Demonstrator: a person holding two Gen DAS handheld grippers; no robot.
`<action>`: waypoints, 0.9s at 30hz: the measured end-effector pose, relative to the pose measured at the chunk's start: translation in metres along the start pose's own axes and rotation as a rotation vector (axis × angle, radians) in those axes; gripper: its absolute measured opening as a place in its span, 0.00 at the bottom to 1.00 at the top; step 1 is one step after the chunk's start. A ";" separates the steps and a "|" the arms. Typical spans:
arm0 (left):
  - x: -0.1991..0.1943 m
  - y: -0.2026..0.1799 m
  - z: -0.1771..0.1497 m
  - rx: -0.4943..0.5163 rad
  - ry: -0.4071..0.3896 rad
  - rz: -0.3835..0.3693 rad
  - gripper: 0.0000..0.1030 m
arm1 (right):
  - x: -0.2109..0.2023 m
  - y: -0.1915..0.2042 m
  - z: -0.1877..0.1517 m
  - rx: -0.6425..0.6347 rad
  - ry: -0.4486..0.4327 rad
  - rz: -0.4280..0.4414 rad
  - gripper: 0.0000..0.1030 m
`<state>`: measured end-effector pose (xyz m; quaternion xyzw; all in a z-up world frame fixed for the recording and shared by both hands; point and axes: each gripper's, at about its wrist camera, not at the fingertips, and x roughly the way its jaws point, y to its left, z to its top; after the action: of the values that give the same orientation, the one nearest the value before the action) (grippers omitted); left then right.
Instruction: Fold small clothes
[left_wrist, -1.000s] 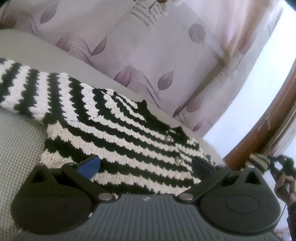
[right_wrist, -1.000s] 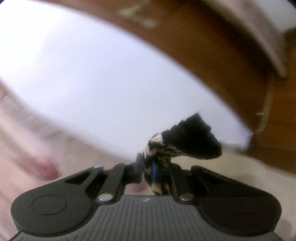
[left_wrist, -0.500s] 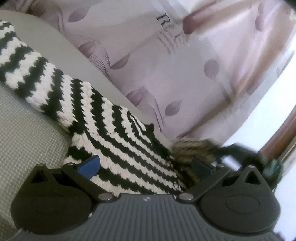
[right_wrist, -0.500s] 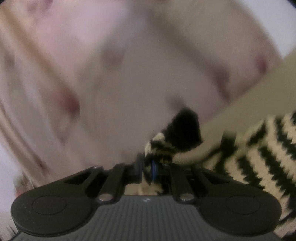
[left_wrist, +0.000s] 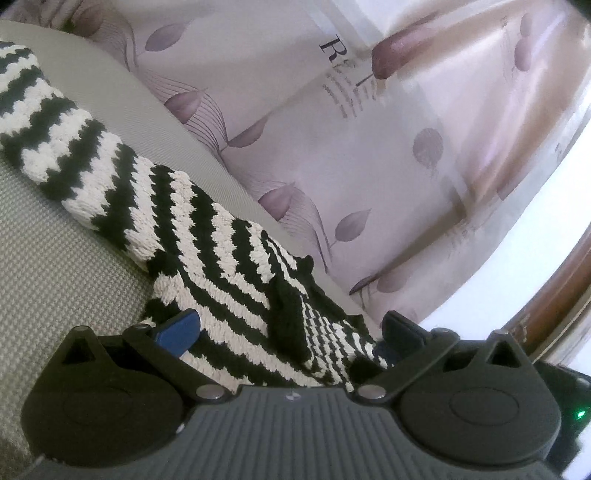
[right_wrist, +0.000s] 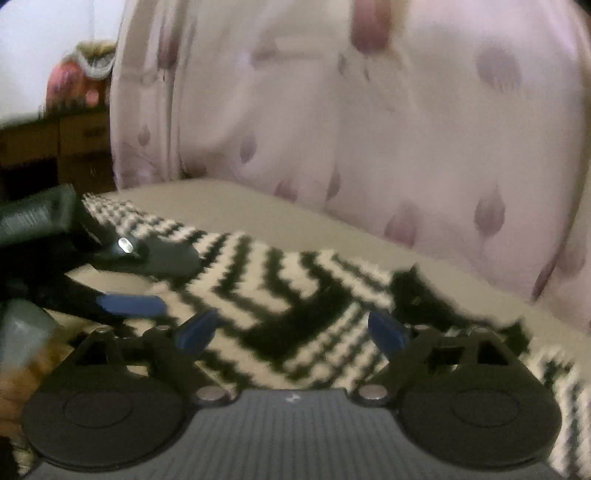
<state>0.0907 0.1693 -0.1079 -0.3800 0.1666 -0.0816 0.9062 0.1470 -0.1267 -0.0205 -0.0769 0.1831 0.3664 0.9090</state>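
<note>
Sweater (right_wrist: 280, 295) under right tongs (right_wrist: 291, 332), opening

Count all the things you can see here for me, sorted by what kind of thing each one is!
Stripy black-and-white knitted sweater: 1
Grippers: 2, the left gripper and the right gripper, whose jaws are opening above the sweater
Grey cushioned surface under the sweater: 1
Curtain with purple leaves: 1
Total: 5
</note>
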 end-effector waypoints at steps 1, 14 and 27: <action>0.000 0.000 0.000 0.001 0.000 -0.001 1.00 | -0.008 -0.008 -0.002 0.077 -0.011 0.038 0.87; -0.025 -0.001 0.010 -0.021 -0.004 -0.023 1.00 | -0.137 -0.051 -0.076 0.330 -0.043 -0.248 0.88; -0.168 0.098 0.141 -0.071 -0.231 0.386 0.99 | -0.108 -0.045 -0.085 0.326 0.035 -0.221 0.88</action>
<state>-0.0126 0.3768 -0.0453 -0.3795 0.1342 0.1431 0.9041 0.0833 -0.2515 -0.0571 0.0453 0.2461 0.2287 0.9408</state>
